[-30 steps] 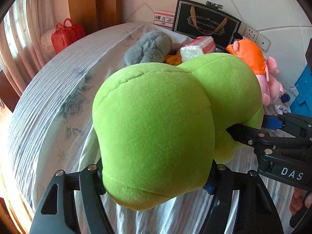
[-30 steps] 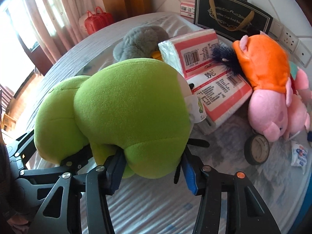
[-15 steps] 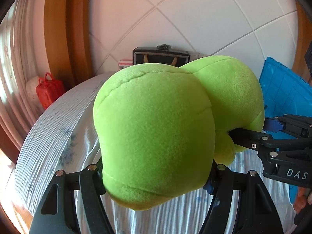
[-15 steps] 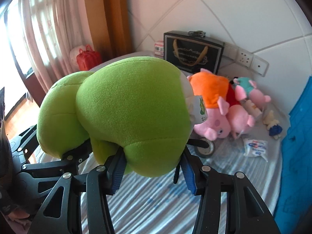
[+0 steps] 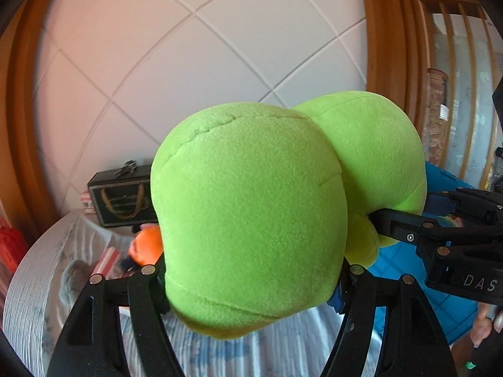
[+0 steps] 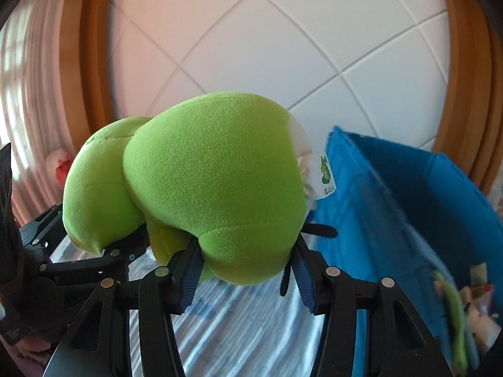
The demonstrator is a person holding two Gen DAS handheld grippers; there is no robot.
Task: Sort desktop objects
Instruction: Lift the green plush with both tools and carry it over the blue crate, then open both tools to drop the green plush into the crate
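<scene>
Left wrist: right gripper reads "DAS", perhaps cropped.

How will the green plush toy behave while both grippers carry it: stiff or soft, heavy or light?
Probably soft: the green plush toy bulges around the right gripper. Likely light for its size, since it holds its rounded shape between the left gripper and the right. Its fleecy surface should not slip.

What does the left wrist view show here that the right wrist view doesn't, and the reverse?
Only the left wrist view shows the black gift bag and an orange toy on the bed. Only the right wrist view shows the inside of the blue bin, with items at its bottom, and the plush's white tag. Both show the green plush clamped by the left gripper and the right gripper.
</scene>
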